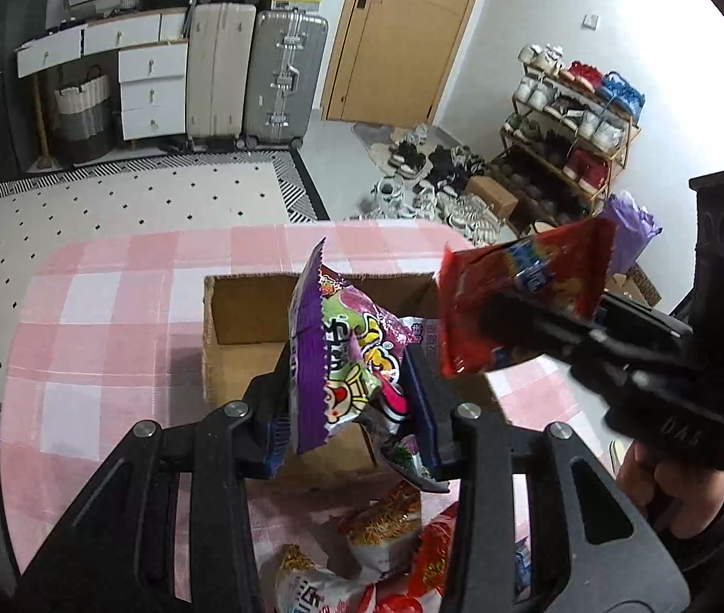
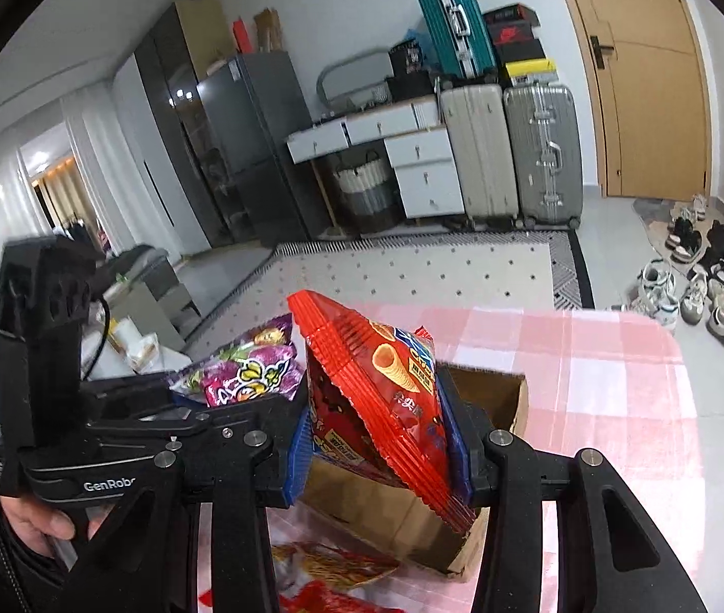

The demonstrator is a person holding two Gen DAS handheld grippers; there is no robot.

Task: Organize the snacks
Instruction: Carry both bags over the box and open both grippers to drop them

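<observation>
Fingers clamped on both sides: left gripper [image 1: 356, 398] pinches a crinkled purple snack bag [image 1: 341, 357], right gripper [image 2: 377, 439] squeezes a glossy red cone-snack bag [image 2: 387, 388], both held above the open cardboard box [image 1: 244, 316] on the pink checked table [image 1: 106, 337].

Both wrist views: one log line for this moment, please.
left gripper: shut on purple snack bag | right gripper: shut on red snack bag | both above cardboard box
</observation>
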